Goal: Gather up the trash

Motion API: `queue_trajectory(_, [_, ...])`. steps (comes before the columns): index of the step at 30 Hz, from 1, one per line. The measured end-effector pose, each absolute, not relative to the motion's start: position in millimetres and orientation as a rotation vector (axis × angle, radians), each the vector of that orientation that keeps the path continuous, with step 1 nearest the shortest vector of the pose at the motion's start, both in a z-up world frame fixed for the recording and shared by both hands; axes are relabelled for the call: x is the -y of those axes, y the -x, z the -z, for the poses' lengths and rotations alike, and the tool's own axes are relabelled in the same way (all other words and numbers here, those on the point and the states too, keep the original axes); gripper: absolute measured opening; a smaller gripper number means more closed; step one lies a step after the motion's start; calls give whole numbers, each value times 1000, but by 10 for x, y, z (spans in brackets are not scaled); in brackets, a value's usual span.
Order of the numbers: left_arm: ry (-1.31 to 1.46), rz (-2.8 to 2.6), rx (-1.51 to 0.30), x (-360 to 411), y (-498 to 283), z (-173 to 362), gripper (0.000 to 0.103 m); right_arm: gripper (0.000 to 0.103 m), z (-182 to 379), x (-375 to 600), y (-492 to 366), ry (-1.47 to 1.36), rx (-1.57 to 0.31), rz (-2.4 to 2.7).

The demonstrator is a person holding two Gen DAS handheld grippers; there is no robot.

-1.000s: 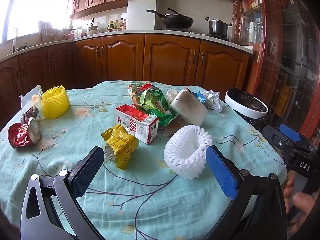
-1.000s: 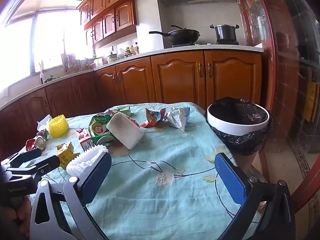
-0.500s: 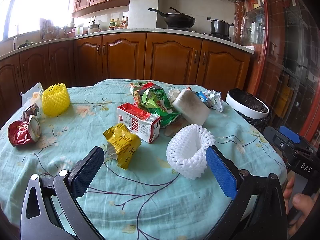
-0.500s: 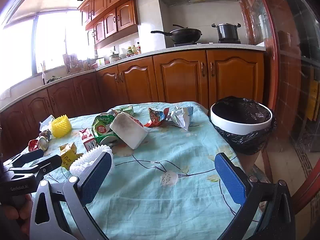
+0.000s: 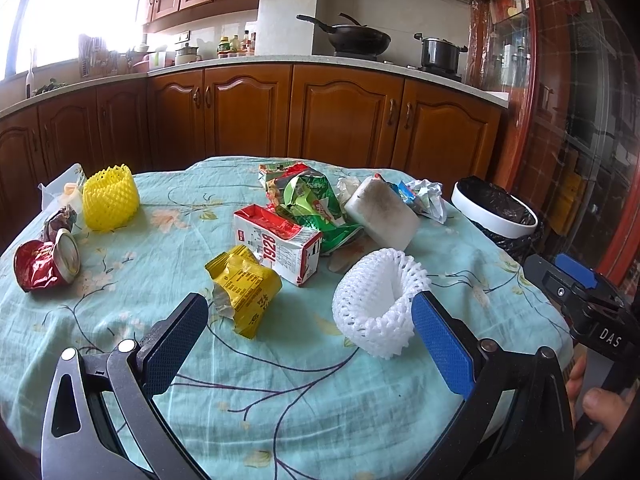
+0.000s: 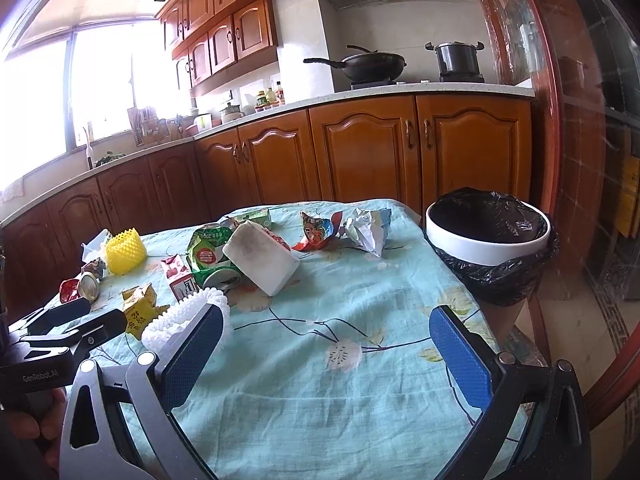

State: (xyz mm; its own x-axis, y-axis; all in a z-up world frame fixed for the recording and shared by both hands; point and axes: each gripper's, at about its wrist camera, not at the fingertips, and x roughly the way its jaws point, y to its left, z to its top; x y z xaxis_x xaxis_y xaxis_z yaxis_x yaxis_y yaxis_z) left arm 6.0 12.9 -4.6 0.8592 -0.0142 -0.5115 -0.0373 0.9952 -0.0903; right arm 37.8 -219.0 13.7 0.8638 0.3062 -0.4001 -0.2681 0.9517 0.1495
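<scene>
Left gripper [image 5: 308,332]: spread wide, nothing held, low over near edge of table [image 5: 280,400].
Right gripper [image 6: 328,344]: also spread wide, nothing held, over table's near right part.
Foam nets: 2. White net [image 5: 376,308] lies on its side just ahead of left gripper, by its right finger, mouth facing up and right. Yellow net [image 5: 110,196] upright, far left, mouth up.
Carton: 1, red-and-white carton [image 5: 278,248] mid-table, lying flat, long axis running from far left to near right, torn end at far left.
Yellow wrapper [image 5: 244,288]: 1, crumpled, touching carton's near-left side.
Green bag [image 5: 312,204]: 1, crumpled, behind carton.
White foam block [image 5: 380,212]: 1, tilted, leaning on green bag, long axis far left to near right.
Crumpled wrappers far right: abt 2, silver wrapper [image 6: 366,232] and red cartoon wrapper [image 6: 316,232], beside each other.
Red can [image 5: 44,260]: 1, crushed, on its side at left edge, open end facing right.
Bin [image 6: 486,232]: 1, white rim, black liner, off table's right side.
Hand [image 5: 600,404]: on right gripper's handle, lower right of left view.
</scene>
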Motion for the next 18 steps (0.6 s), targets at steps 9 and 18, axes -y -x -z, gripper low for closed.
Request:
queue_trajectory(9, [99,-8,-541,-126,-80,52,103,103,-138,2188,-389,-95,-437,-313])
queue_trajectory(18, [99,-4,-540,-116,-83,48,103,103,-134,2198,-398,-105,-442,-321])
